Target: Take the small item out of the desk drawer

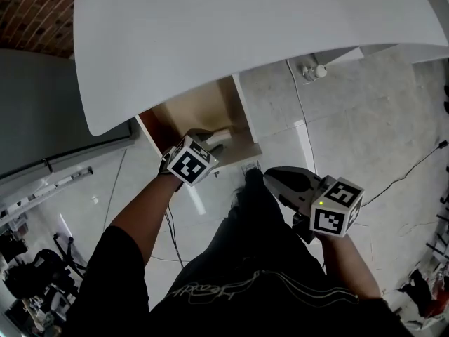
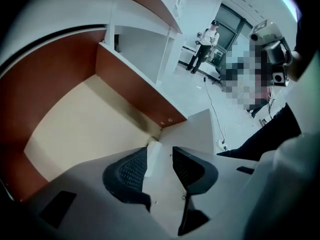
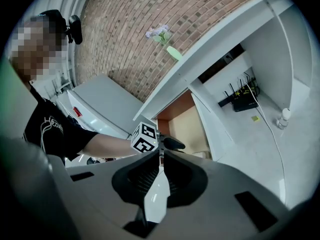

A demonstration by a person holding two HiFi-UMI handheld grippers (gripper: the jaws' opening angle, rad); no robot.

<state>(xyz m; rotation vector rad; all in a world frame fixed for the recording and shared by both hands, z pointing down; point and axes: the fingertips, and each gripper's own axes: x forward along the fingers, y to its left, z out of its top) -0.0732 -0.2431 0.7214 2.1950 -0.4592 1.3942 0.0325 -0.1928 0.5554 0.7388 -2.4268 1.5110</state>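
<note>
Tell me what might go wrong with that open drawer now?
The left gripper has its jaws apart, with a small white piece beside one pad at the front corner of the drawer; closing off-centre could nudge it away. The desk top overhangs the drawer, so lifting might bump it.

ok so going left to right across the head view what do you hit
red brick wall → left tool with its black-and-white marker cube → right tool with its own marker cube → thin black cable
</note>
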